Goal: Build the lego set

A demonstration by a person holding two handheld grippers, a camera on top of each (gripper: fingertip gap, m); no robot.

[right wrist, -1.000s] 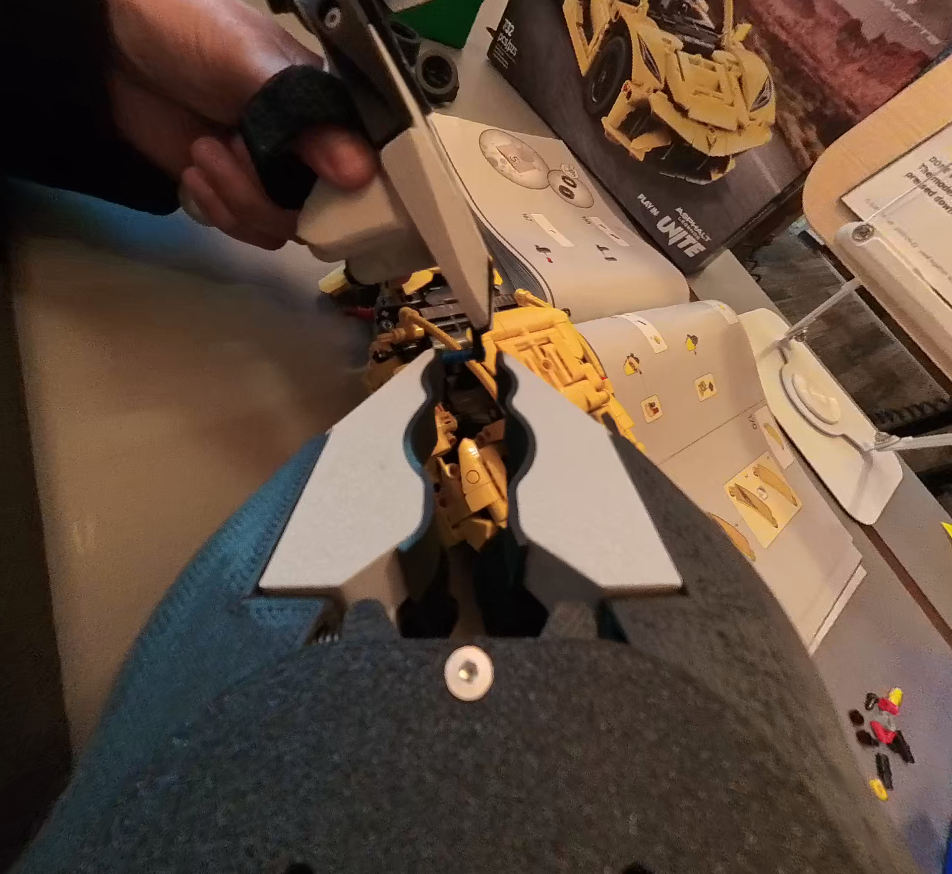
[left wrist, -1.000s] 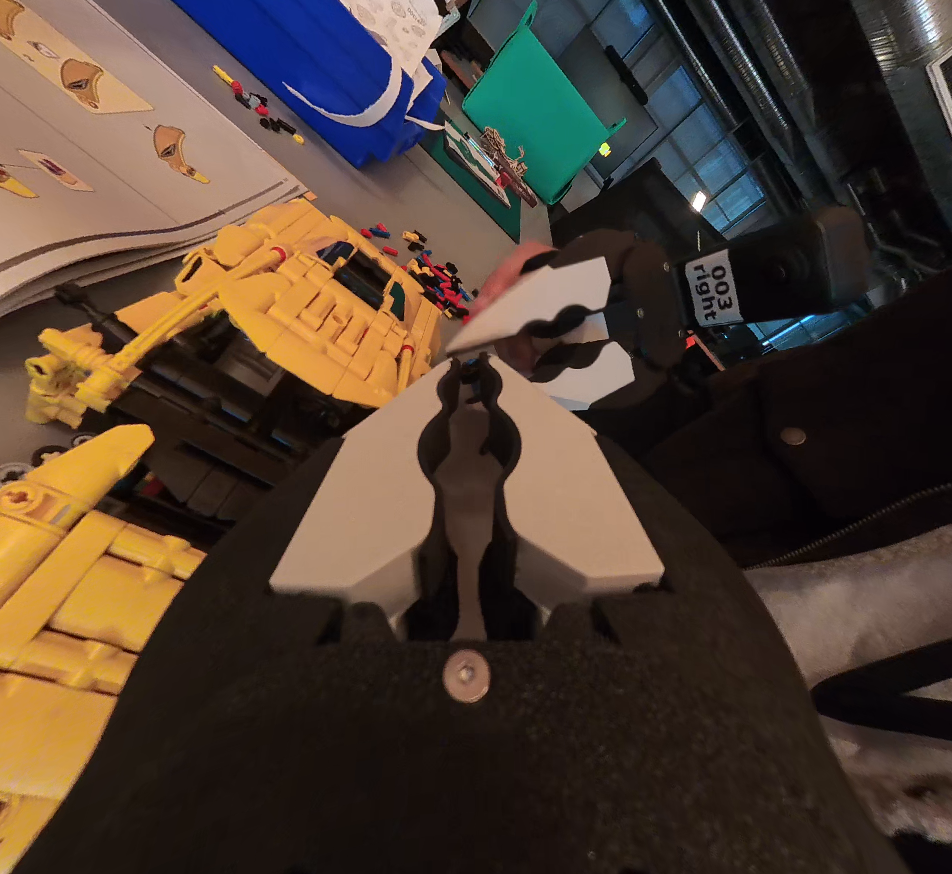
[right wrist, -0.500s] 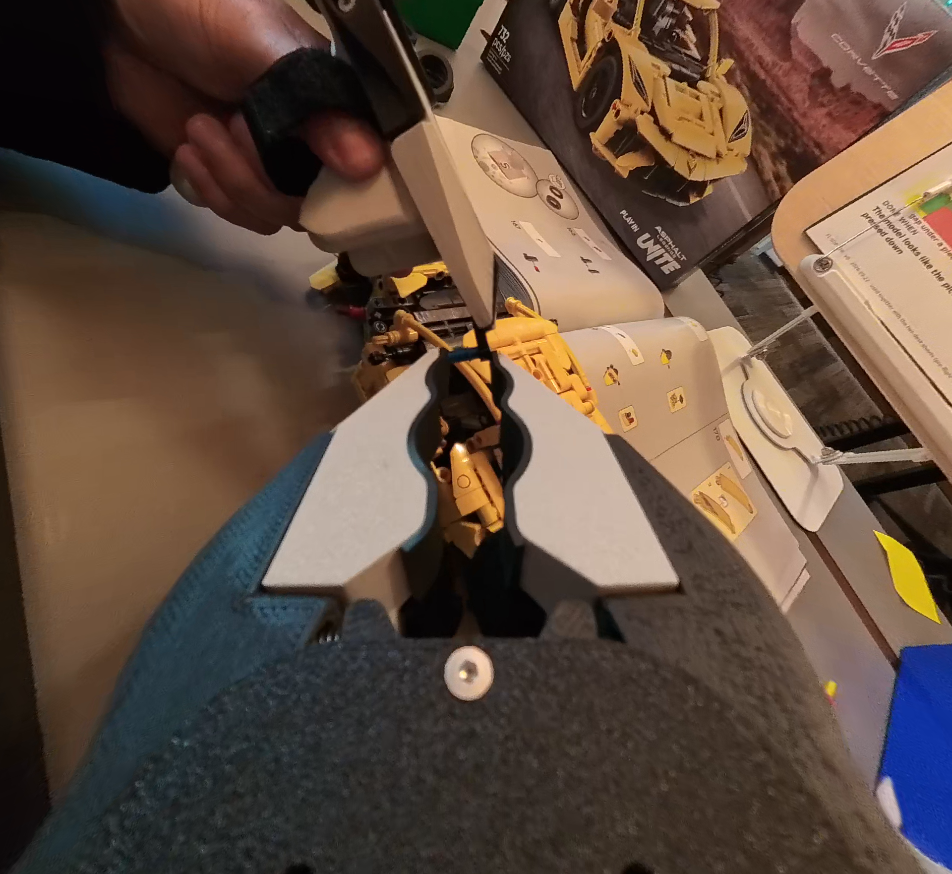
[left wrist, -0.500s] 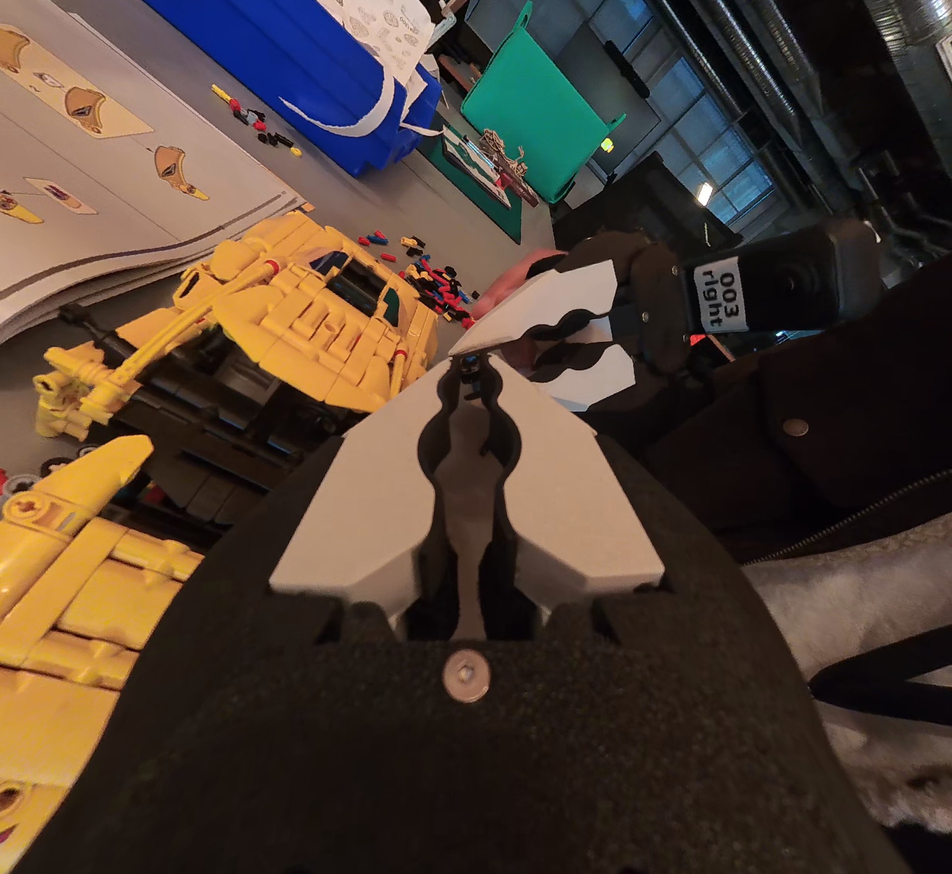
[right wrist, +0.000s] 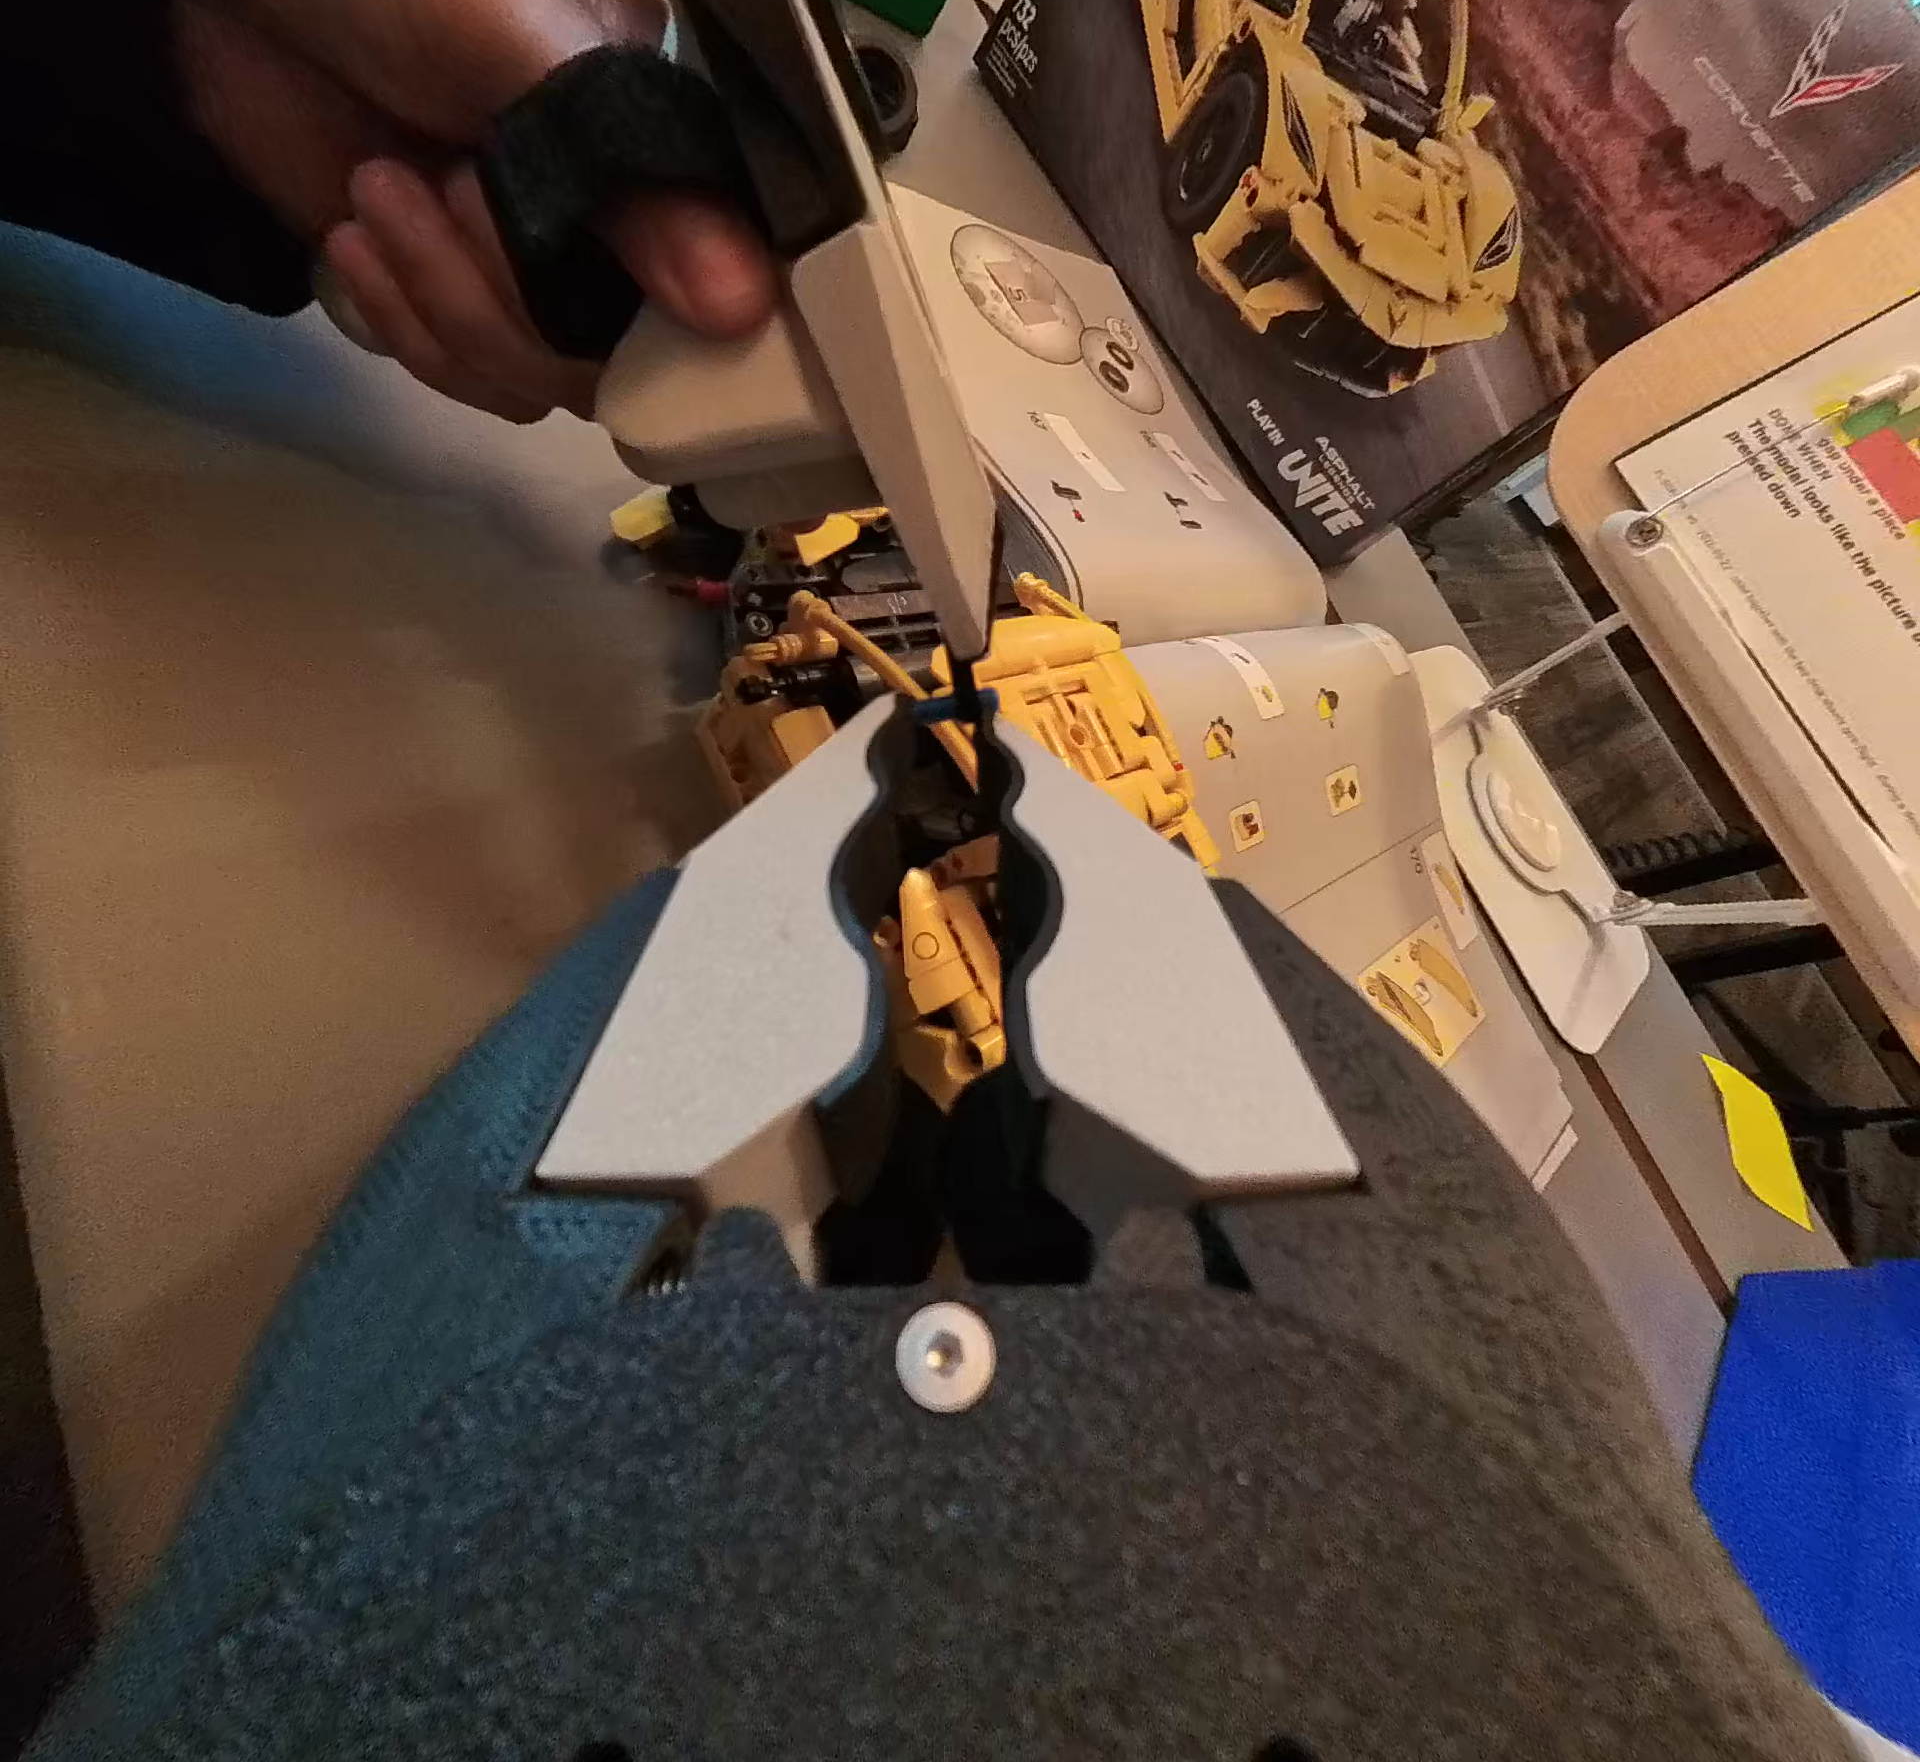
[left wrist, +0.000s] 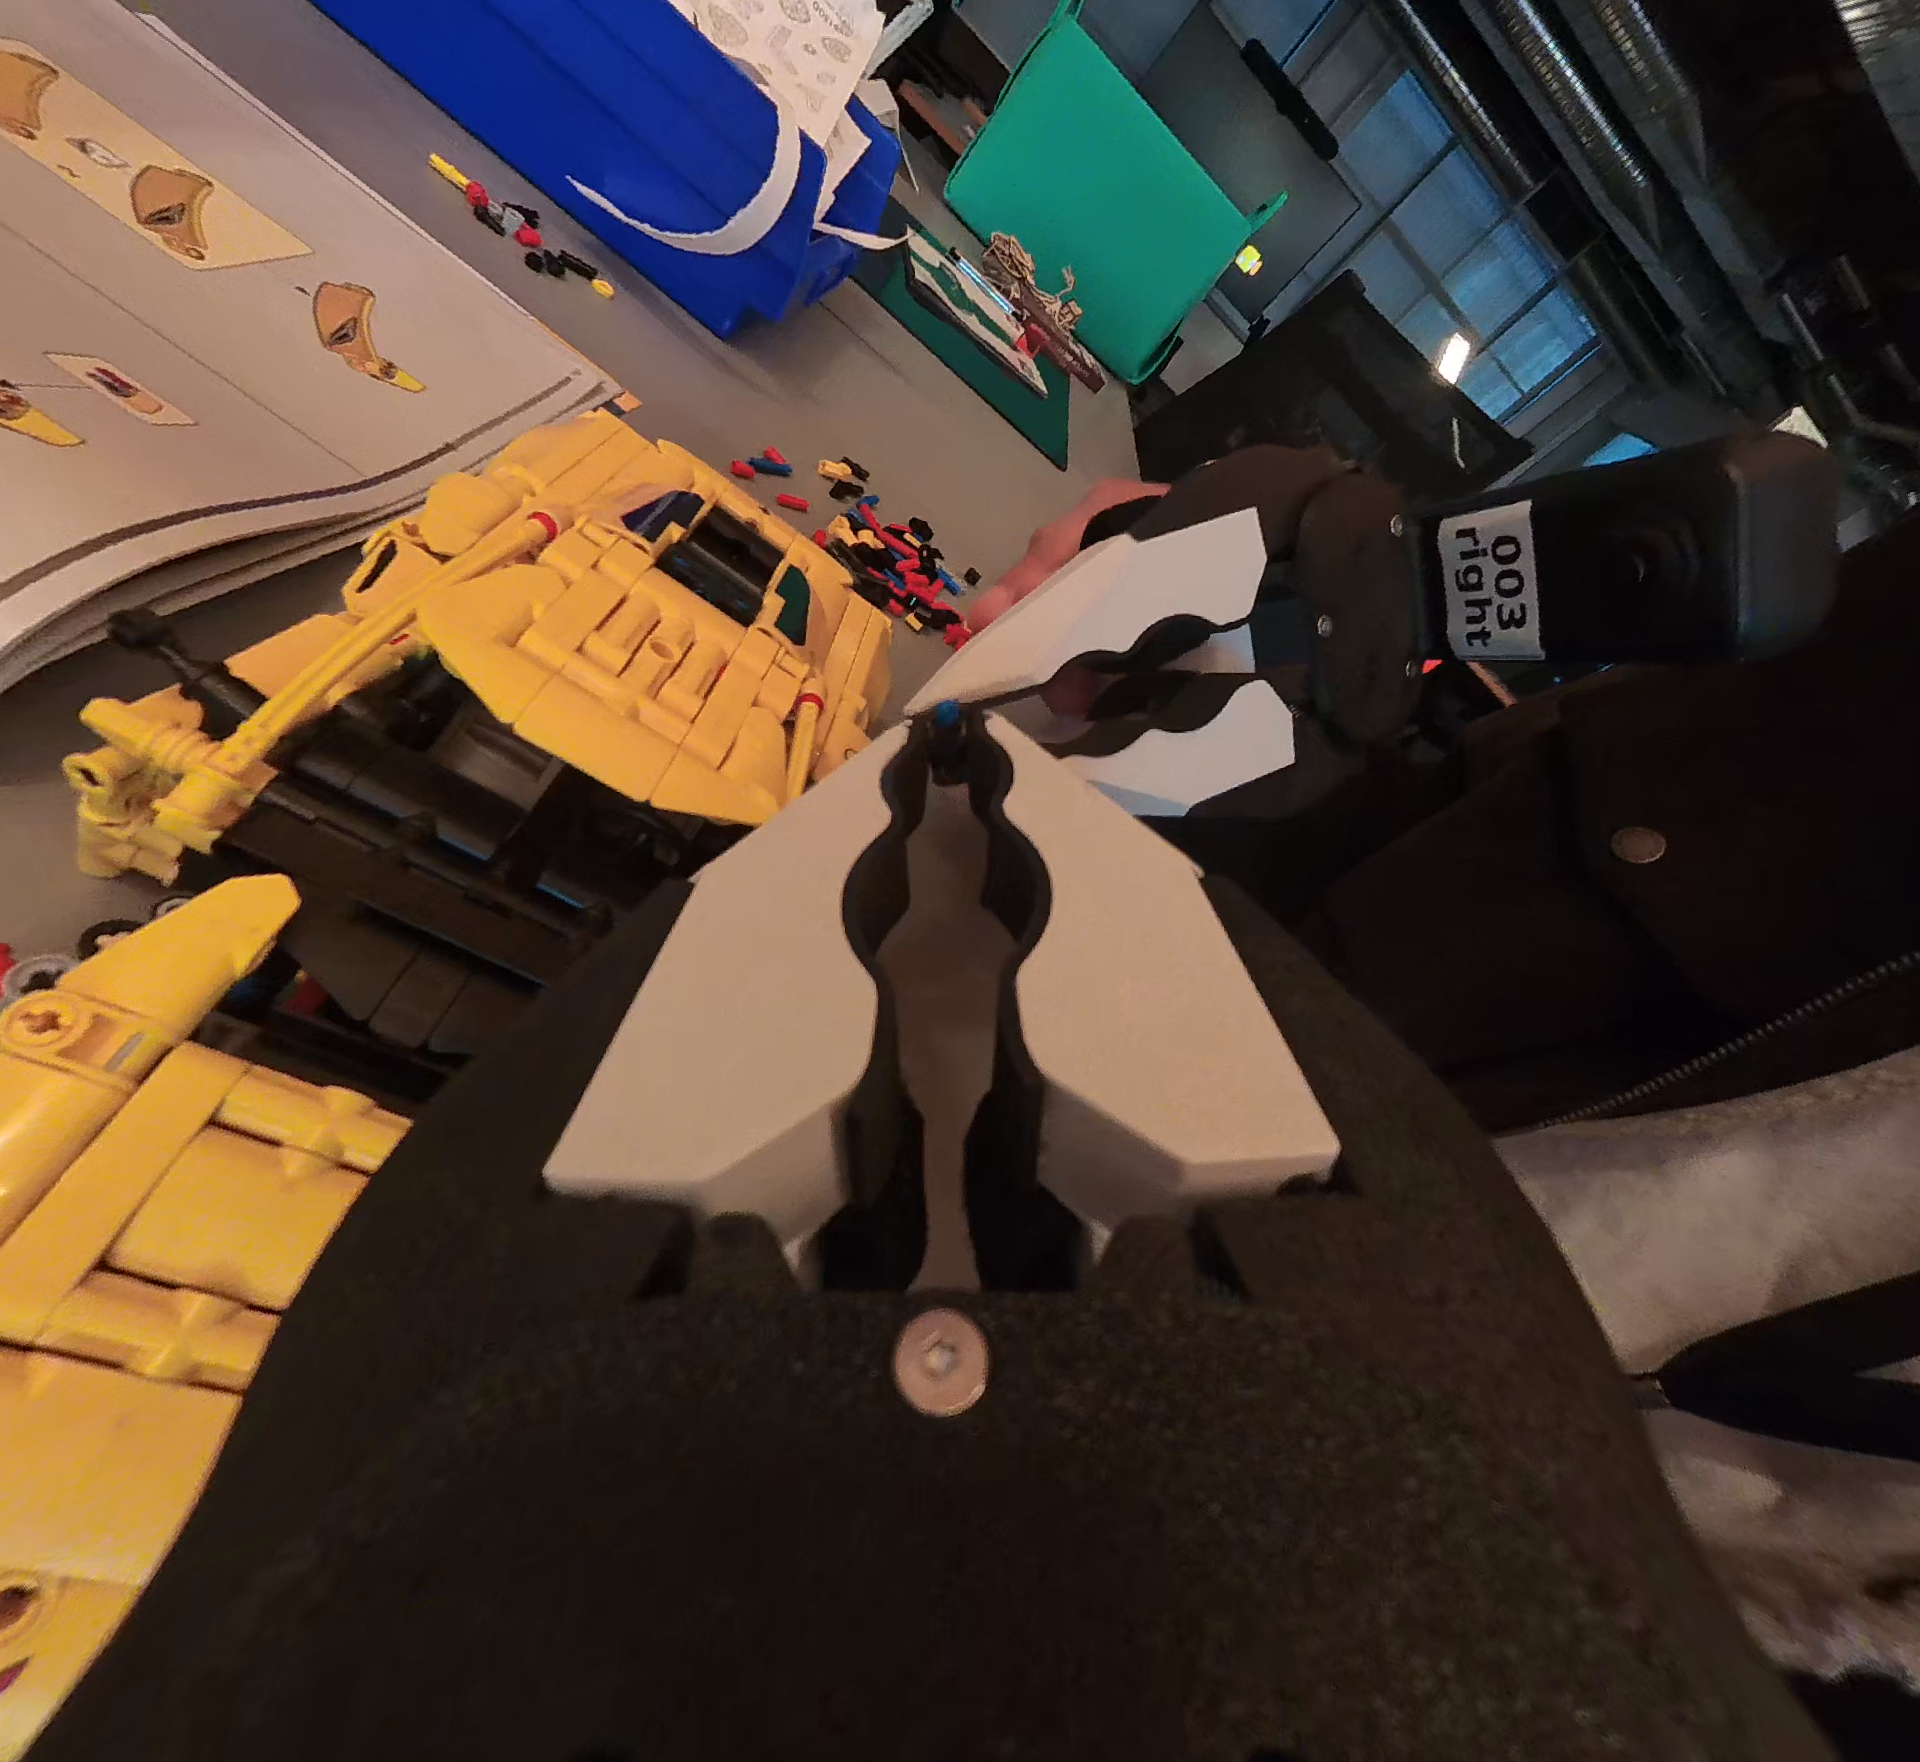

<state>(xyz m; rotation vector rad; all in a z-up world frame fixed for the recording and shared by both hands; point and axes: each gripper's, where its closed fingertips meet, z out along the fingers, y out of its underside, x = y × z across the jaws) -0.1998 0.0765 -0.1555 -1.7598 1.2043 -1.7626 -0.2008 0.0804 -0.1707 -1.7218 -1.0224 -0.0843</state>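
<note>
Setting: grey desk in a dim hall with tall windows and ceiling ducts.
Left tool: jaws drawn narrow, tips pinching a small blue pin with a dark part under it.
Right tool: jaws narrow at the tips, closed on the same small blue-and-black piece, seen here as a blue pin crossing a thin black stem.
Contact: the 2 tools meet tip to tip above the desk; in the left wrist view the right tool comes in from the right, and in the right wrist view the left tool comes down from above.
Hand: grips the left tool's handle, 1 finger through a black strap.
Yellow car model: partly built, on the desk left of the tools, black chassis showing below.
Yellow body panel: separate section, near lower left.
Loose pieces: red, blue and black, scattered beyond the car.
Instruction booklet: open, behind the car.
Set box: upright at the desk's far side, picturing a yellow car.
Blue bin: far edge, with printed paper on top.
</note>
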